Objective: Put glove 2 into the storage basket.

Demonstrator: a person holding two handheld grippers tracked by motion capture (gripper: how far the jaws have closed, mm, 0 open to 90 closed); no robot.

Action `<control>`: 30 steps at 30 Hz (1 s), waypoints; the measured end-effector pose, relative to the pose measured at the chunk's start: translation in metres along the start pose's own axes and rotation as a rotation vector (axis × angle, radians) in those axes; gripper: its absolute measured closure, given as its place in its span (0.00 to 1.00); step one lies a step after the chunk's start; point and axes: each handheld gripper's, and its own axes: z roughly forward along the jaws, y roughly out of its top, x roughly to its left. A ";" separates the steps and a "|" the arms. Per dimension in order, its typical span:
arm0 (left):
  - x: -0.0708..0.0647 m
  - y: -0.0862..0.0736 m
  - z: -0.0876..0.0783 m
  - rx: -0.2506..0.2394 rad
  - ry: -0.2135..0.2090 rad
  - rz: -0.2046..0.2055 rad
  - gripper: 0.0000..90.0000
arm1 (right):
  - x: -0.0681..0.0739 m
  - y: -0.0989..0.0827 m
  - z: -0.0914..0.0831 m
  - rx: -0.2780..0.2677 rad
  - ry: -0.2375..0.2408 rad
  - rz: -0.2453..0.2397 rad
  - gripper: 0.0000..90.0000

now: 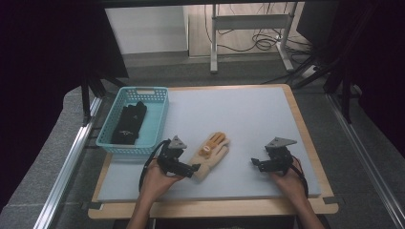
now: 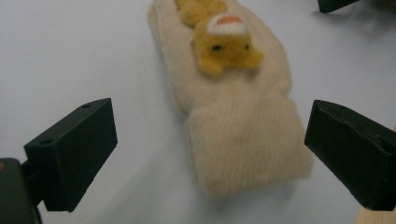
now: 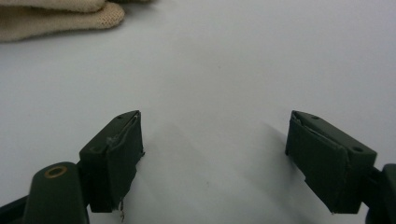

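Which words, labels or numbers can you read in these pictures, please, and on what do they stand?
None can be read.
Black gloves in the turquoise plastic basket: small pale mark, too small to read.
Cream knitted glove: yellow animal figure, no lettering.

Cream glove (image 1: 210,155) with orange fingers, black gloves (image 1: 129,123), turquoise basket (image 1: 157,117).

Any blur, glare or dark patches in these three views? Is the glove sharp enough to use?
High view: dark surroundings, table evenly lit, cream glove small but legible. Left gripper view: glove soft and out of focus, its cuff smeared; left gripper jaws sharper. Right gripper view: right gripper jaws crisp, soft shadows beneath, no glare.
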 end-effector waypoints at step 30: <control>-0.022 0.021 0.066 0.144 0.044 0.071 0.46 | 0.000 0.000 0.000 0.000 -0.001 0.000 0.21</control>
